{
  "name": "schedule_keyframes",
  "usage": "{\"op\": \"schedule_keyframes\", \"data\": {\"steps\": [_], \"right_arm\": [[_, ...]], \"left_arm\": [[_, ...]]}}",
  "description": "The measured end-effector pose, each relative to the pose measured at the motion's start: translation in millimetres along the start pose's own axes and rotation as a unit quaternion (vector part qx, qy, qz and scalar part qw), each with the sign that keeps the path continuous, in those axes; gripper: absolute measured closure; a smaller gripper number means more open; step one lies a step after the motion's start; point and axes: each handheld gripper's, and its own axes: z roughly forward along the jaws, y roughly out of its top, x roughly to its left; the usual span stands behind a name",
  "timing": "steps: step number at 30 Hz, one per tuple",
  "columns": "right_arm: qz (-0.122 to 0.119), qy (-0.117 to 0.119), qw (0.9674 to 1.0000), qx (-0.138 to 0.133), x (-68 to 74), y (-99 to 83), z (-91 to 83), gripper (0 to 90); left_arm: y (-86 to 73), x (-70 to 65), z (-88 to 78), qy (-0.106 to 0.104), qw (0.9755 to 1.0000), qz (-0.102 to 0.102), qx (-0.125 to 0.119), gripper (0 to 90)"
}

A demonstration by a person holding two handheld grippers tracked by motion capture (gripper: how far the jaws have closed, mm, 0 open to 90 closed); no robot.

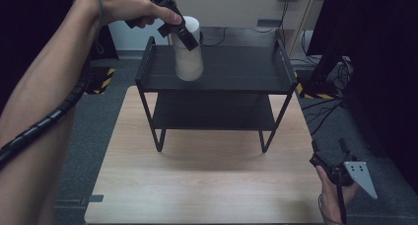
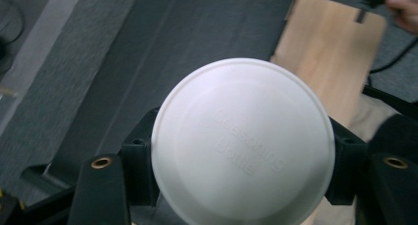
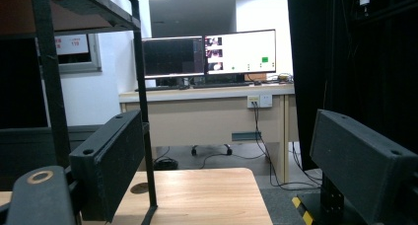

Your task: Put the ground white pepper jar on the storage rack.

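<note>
Left gripper clamps white bottle mid-body, held above rack top shelf (clearing rim, likely); right gripper jaws wide, empty, idle near table edge

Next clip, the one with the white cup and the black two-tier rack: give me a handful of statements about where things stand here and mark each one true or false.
1. The left gripper is shut on the white cup. True.
2. The cup stands on the lower shelf of the black rack. False: it is held up above the top shelf, tilted.
3. The right gripper has its jaws open with nothing between them. True.
4. The right gripper is holding the rack by one leg. False: it is apart from the rack, at the near right corner of the wooden table.
5. The left gripper view shows the cup's round end between the jaws. True.
</note>
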Motion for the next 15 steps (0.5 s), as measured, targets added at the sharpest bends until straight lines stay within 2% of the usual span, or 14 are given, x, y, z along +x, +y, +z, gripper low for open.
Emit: {"op": "schedule_keyframes", "data": {"steps": [1,2,3,4,5,6,8,11,15], "right_arm": [[0.0,-0.001,1.0,0.001,-0.4,0.0,0.0,13.2],[0.0,-0.001,1.0,0.001,-0.4,0.0,0.0,13.2],[0.002,-0.002,1.0,0.001,-0.8,-0.2,-0.2,13.2],[0.002,-0.003,1.0,0.001,-1.0,0.0,-0.3,13.2],[0.002,-0.003,1.0,0.0,-1.1,0.0,-0.4,13.2],[0.002,-0.003,1.0,-0.001,-1.0,0.0,-0.7,13.2],[0.003,-0.003,1.0,-0.001,-0.6,0.2,-1.6,13.3],[0.007,0.0,1.0,-0.003,0.5,0.7,-3.2,13.3],[0.006,0.005,1.0,-0.003,2.7,0.6,-3.1,13.3]], "left_arm": [[1.4,4.5,4.2,0.01,0.9998,-0.015,0.007,33.1],[1.4,4.5,4.2,0.01,0.9998,-0.015,0.007,33.1],[2.8,10.0,8.9,0.019,0.9991,-0.033,0.017,33.1],[2.8,10.0,8.9,0.019,0.9991,-0.033,0.017,33.1],[2.7,14.6,15.4,0.035,0.998,-0.048,0.023,33.1],[3.2,17.3,18.5,0.04,0.9975,-0.052,0.028,33.1],[1.3,24.9,23.5,0.043,0.9966,-0.064,0.03,33.1],[-4.0,37.9,28.5,0.038,0.9958,-0.08,0.023,33.1],[-6.2,46.1,35.6,0.043,0.9953,-0.085,0.018,33.1]]}}
